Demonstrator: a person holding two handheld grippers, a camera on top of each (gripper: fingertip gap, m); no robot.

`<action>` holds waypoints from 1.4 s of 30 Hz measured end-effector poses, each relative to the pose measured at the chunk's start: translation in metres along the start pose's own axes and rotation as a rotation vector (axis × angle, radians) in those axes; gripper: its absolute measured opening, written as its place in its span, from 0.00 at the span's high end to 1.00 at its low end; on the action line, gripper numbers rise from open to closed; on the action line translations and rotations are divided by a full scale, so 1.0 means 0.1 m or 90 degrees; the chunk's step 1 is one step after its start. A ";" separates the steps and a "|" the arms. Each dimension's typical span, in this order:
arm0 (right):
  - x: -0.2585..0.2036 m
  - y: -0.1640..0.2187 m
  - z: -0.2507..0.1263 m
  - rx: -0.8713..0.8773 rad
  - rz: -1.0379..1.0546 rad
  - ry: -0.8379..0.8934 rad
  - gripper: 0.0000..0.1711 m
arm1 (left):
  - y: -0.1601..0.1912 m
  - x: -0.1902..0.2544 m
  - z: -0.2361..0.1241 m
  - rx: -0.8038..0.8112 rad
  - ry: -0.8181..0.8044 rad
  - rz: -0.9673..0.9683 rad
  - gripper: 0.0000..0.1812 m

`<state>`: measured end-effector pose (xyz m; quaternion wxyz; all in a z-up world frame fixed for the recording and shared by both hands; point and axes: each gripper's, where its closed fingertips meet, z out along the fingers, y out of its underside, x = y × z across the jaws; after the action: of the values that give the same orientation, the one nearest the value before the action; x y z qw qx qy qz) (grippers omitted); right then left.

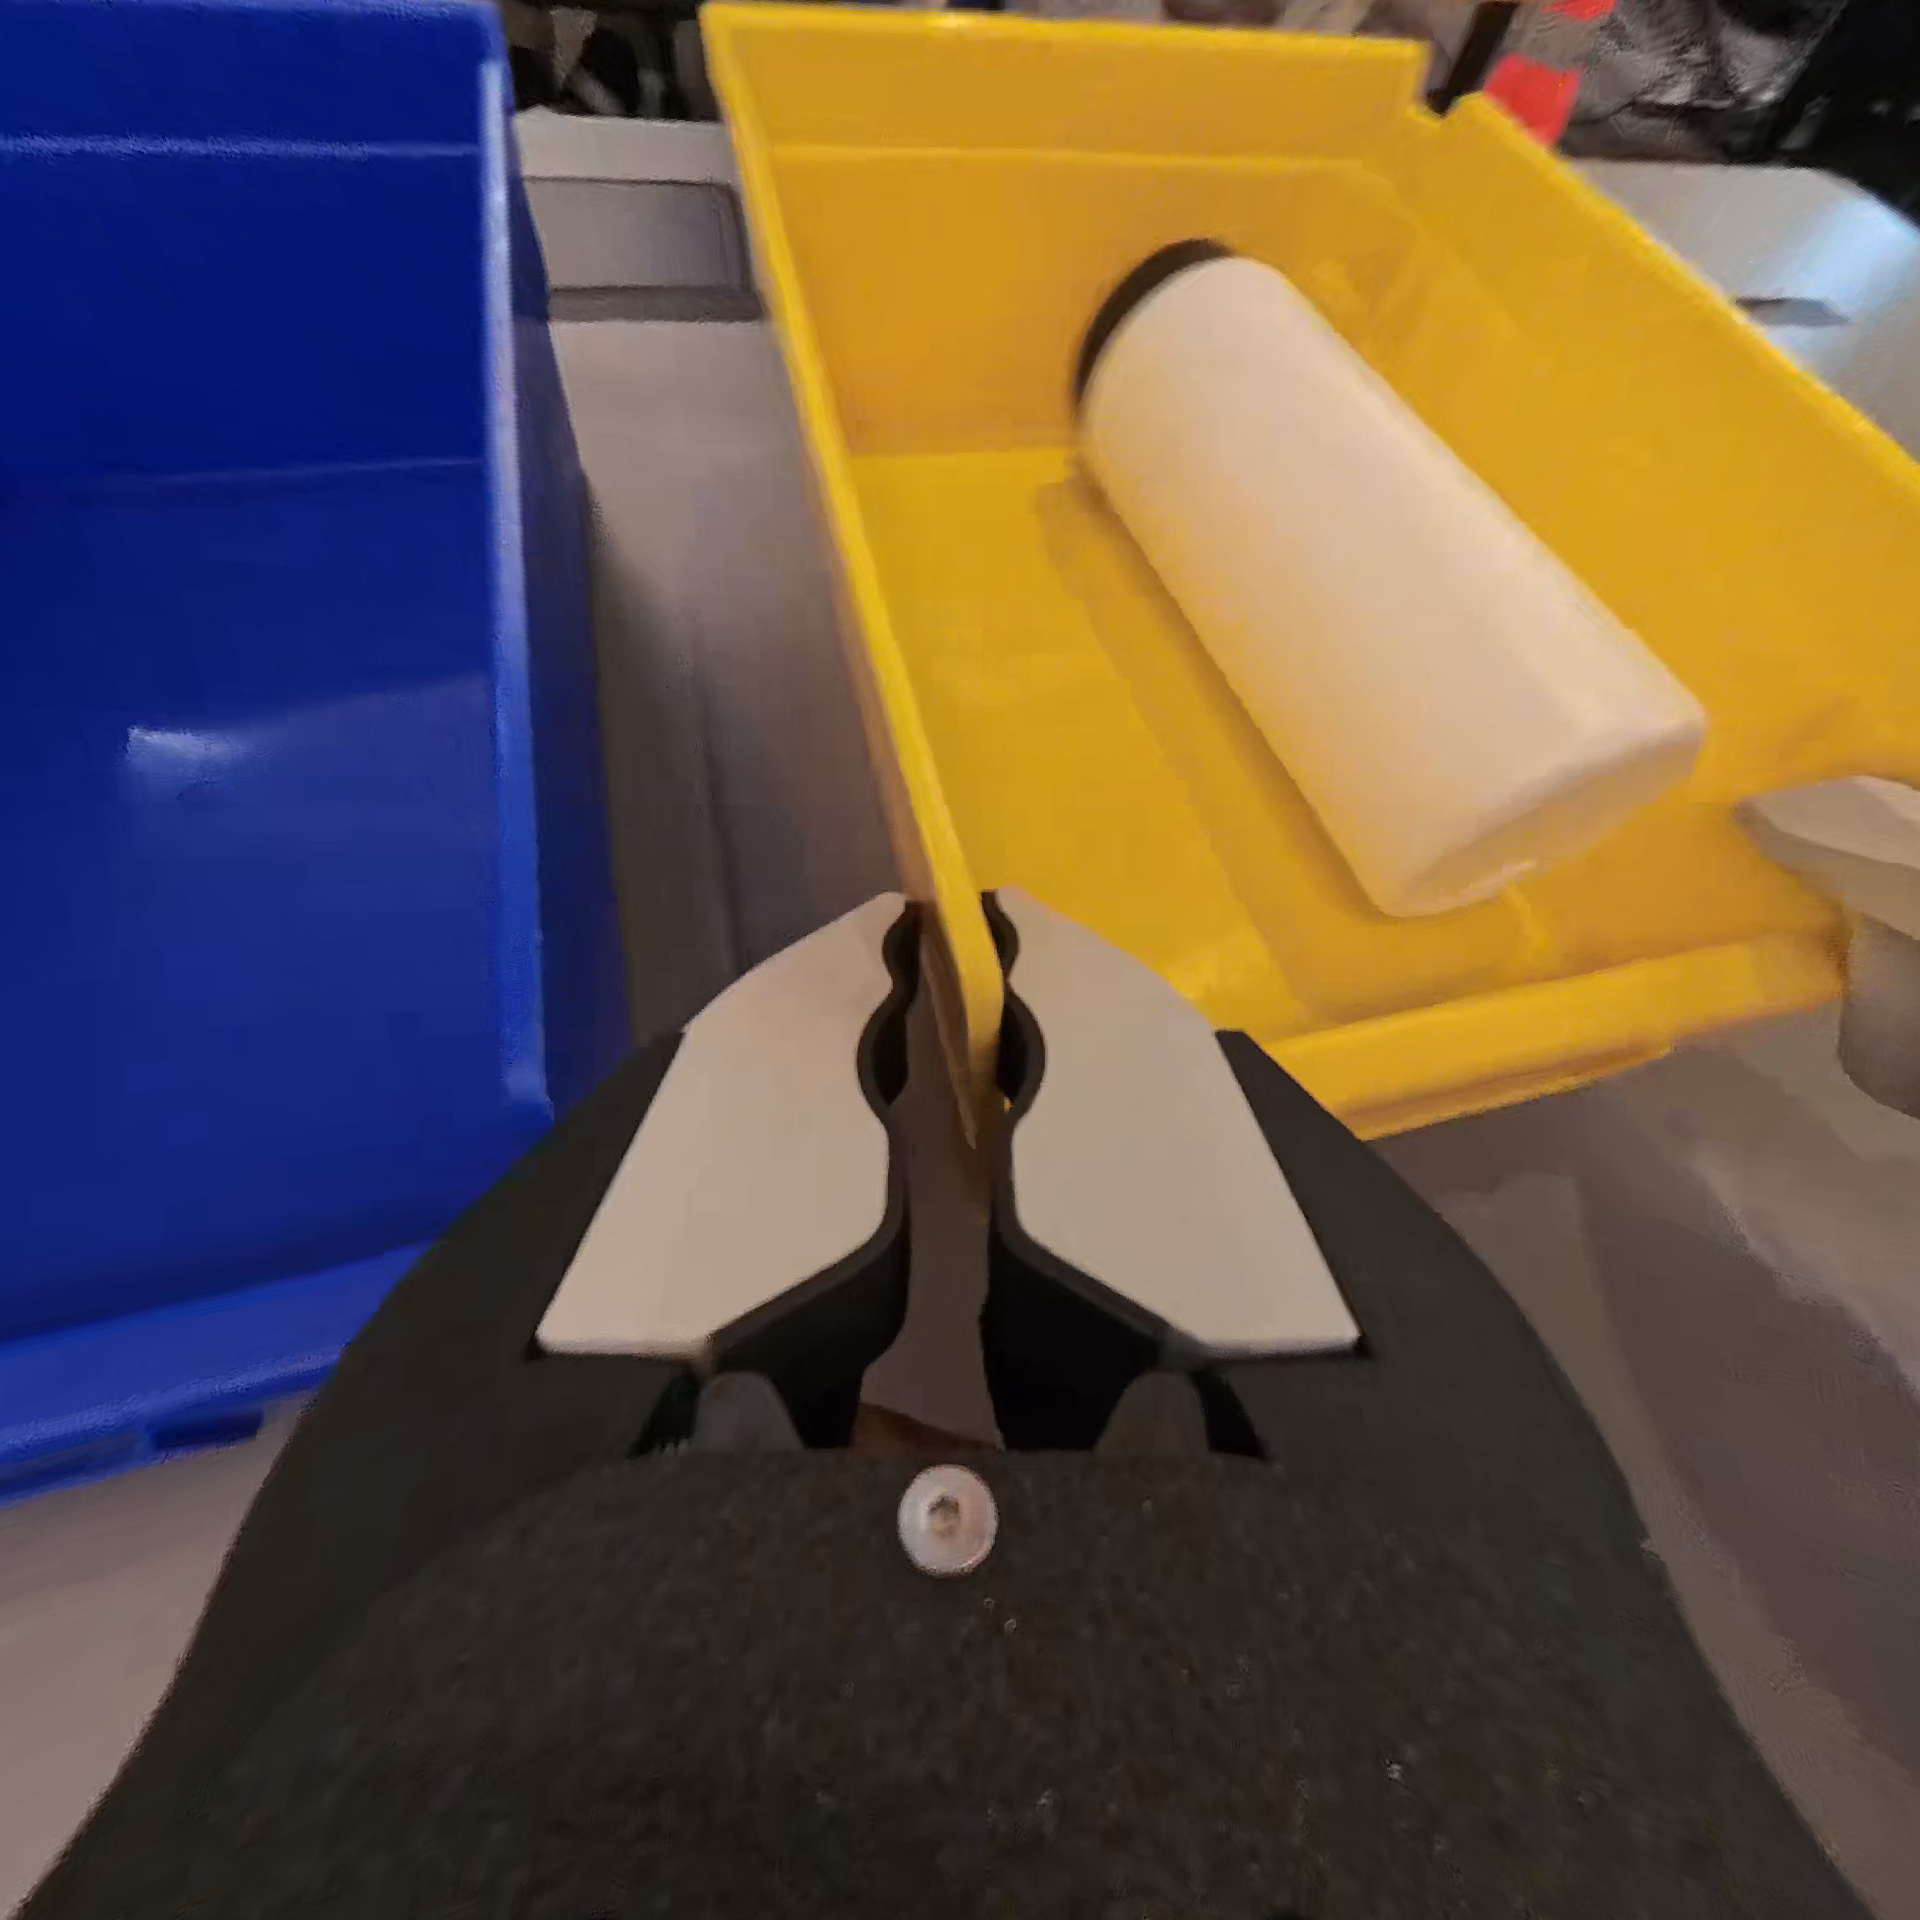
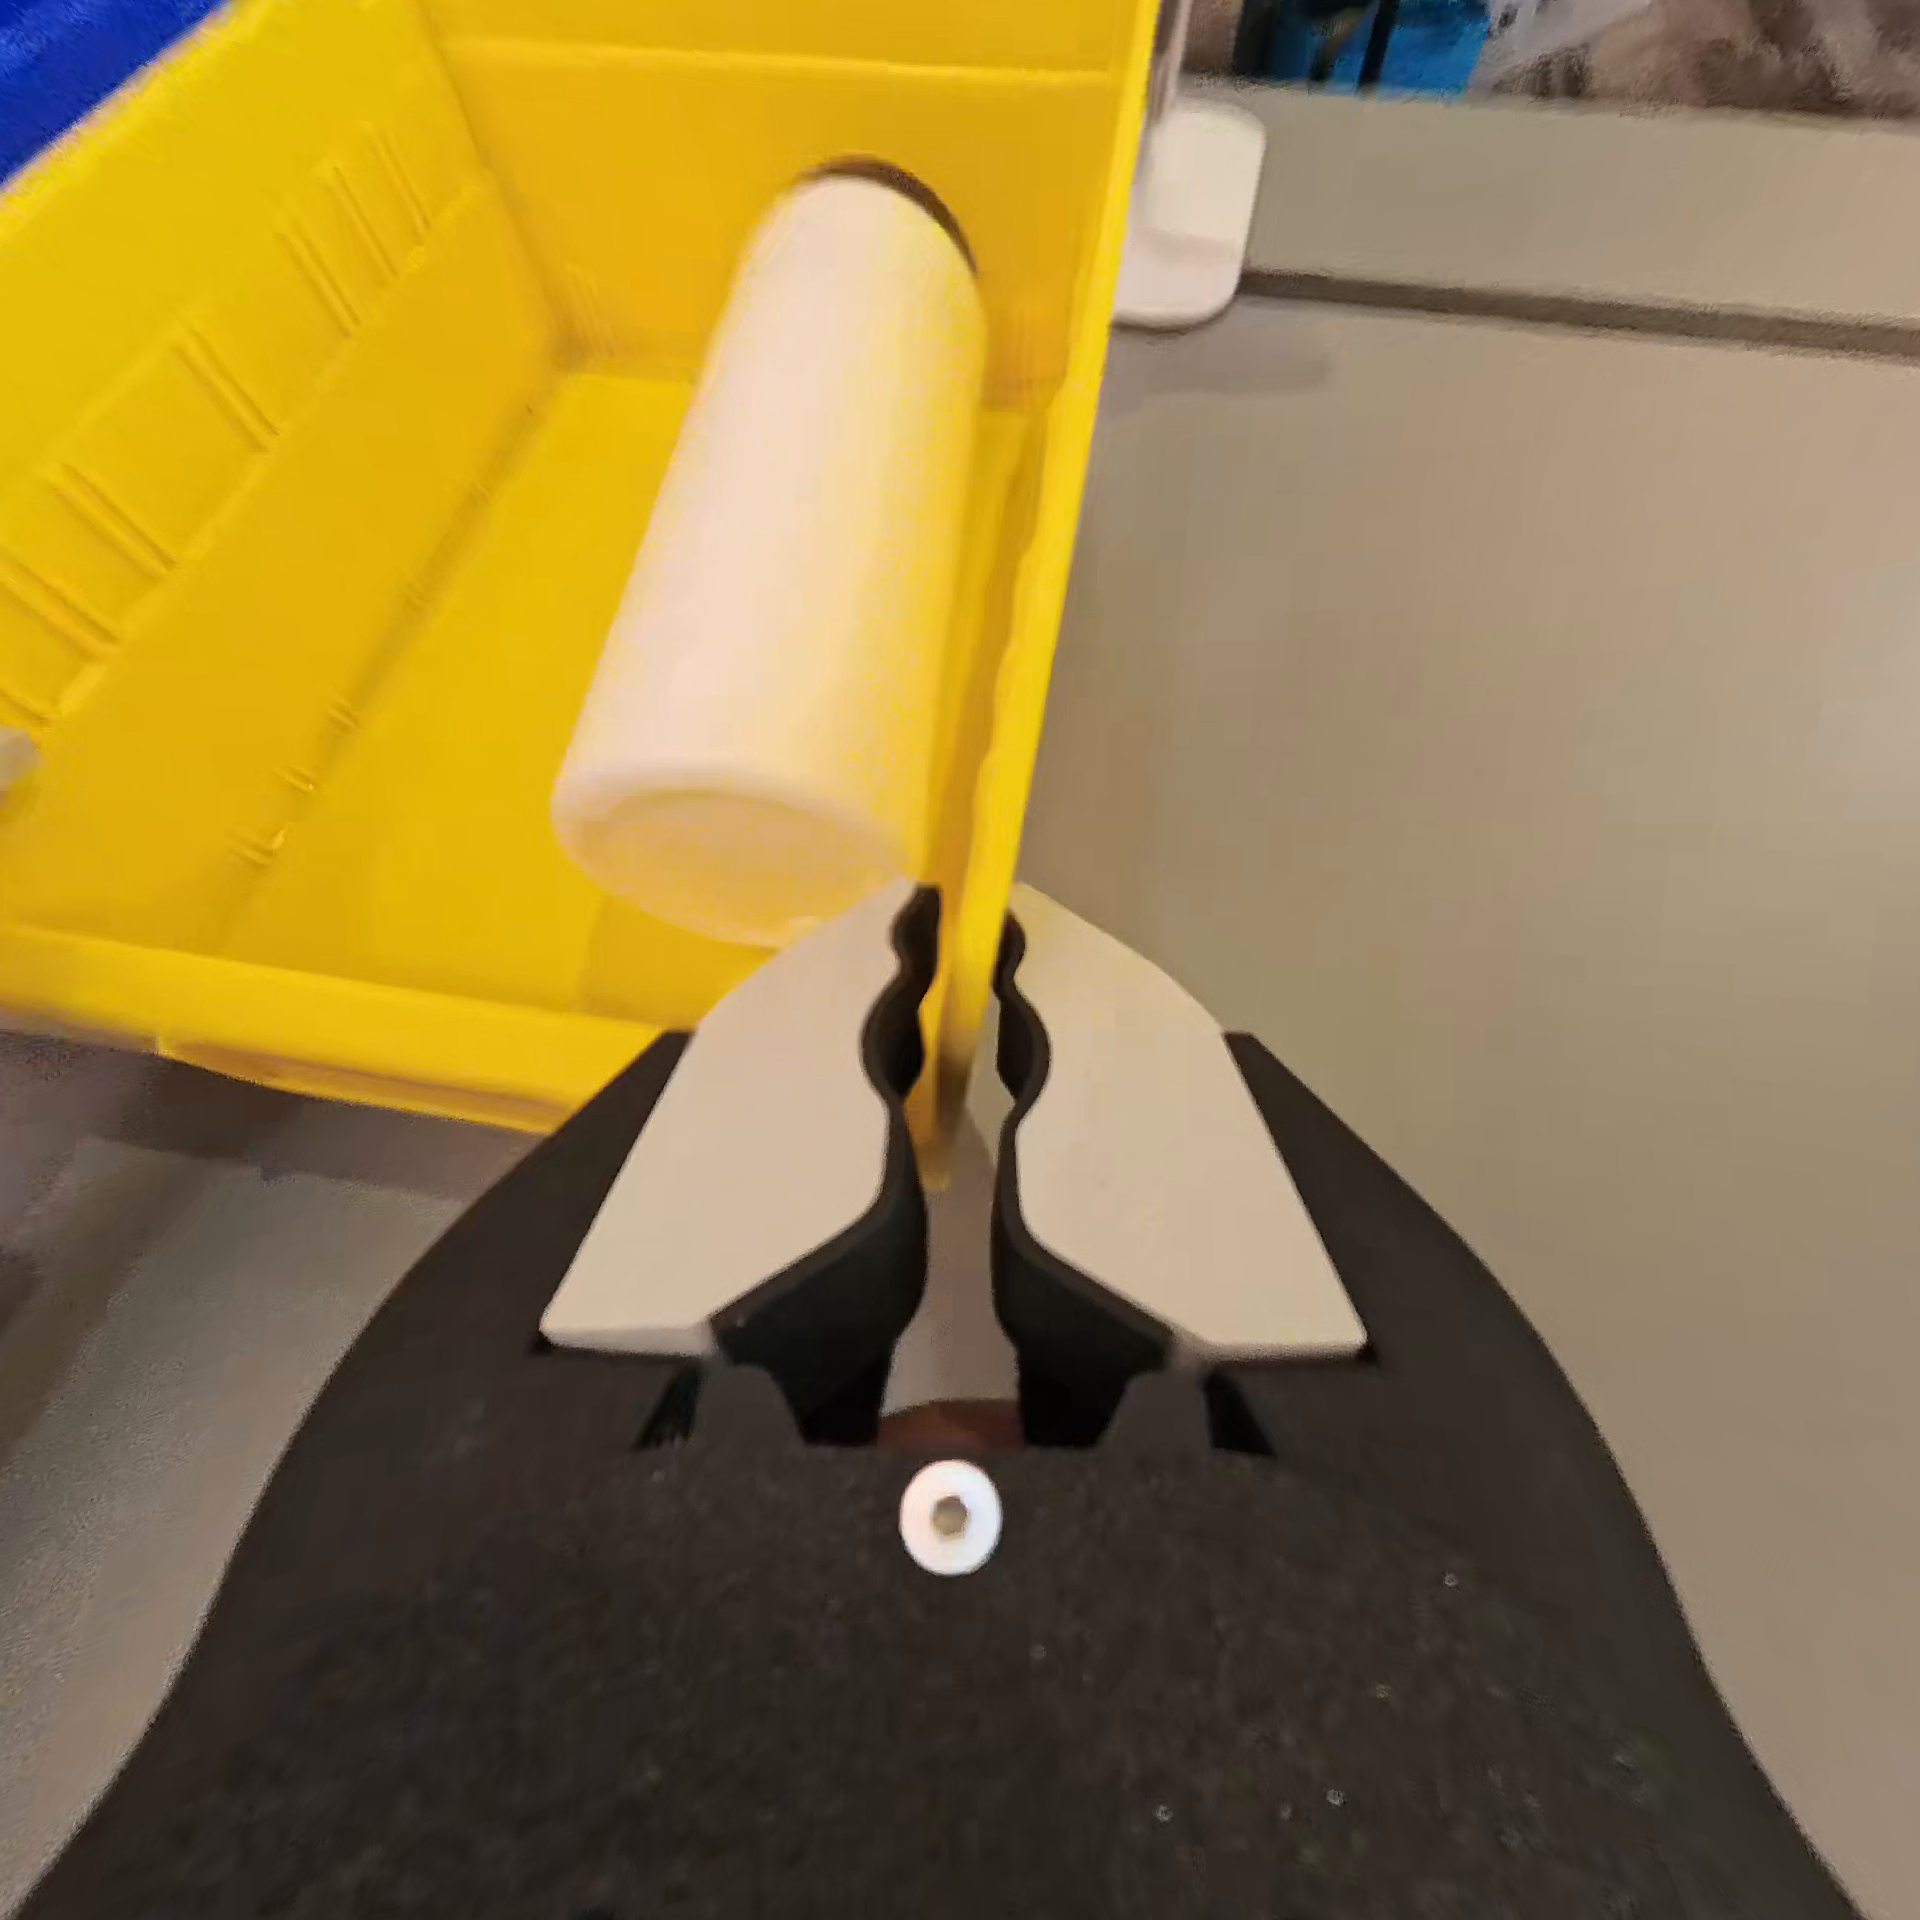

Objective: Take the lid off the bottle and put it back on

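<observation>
Both claws pinch the yellow bin's [image 1: 1091, 343] side walls: left gripper [image 1: 954, 935] nearly closed on the left wall, right gripper [image 2: 961, 914] nearly closed on the right wall. Inside lies the cream bottle [image 1: 1351, 623] on its side, long axis running from near base to far dark lid [image 1: 1117, 312]. From the right claw it sits at eleven o'clock, just beside; from the left, at two o'clock, farther off.

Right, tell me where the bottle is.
The bottle lies on its side inside the yellow bin, dark lid toward the far wall. In the right wrist view it rests along the bin's right wall, just beyond the right hand-held gripper.
</observation>
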<state>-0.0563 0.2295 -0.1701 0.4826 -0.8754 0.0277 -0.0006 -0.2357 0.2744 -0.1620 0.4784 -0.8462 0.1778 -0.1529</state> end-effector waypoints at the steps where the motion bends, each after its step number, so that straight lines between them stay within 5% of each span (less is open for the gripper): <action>1: -0.01 0.00 0.02 0.006 -0.003 -0.003 0.93 | 0.00 0.00 -0.02 -0.003 0.007 0.005 0.93; 2: -0.01 0.03 -0.01 0.001 0.002 -0.008 0.93 | -0.01 0.04 -0.08 0.002 0.015 -0.003 0.92; 4: -0.04 0.07 -0.14 0.001 0.011 -0.047 0.81 | -0.06 0.20 -0.30 0.017 0.066 -0.013 0.69; 7: -0.05 0.14 -0.46 0.025 -0.056 -0.115 0.80 | -0.11 0.16 -0.81 0.047 0.091 -0.010 0.65; 12: -0.06 0.24 -0.88 0.079 -0.095 -0.199 0.80 | -0.03 -1.54 -1.34 0.035 -0.138 -0.039 0.67; 17: -0.58 0.32 -0.85 0.064 -0.119 -0.290 0.80 | 0.07 -2.49 -1.08 0.004 -0.157 -0.068 0.68; 21: -1.30 0.38 -0.76 0.043 -0.168 -0.345 0.78 | 0.22 -2.54 -0.72 -0.041 -0.102 -0.086 0.98; 25: -1.94 0.30 -0.53 0.031 -0.195 -0.333 0.65 | 0.34 -2.42 -0.89 -0.051 -0.128 -0.075 0.98; 30: -2.57 0.19 -0.27 -0.012 -0.144 -0.329 0.60 | 0.59 -2.28 -1.31 -0.055 -0.144 -0.076 0.98; 38: -2.79 0.16 -0.38 -0.031 -0.165 -0.255 0.91 | 0.80 -2.10 -2.00 -0.003 -0.208 -0.028 0.98; 42: -2.73 -0.11 -0.70 0.040 -0.161 -0.252 0.94 | 0.53 -1.88 -2.36 0.054 -0.227 -0.021 0.98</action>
<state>-0.3299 0.1898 -0.1166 0.5016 -0.8396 -0.1774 0.1098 -0.5124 0.1548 -0.1081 0.5349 -0.8419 0.0694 -0.0157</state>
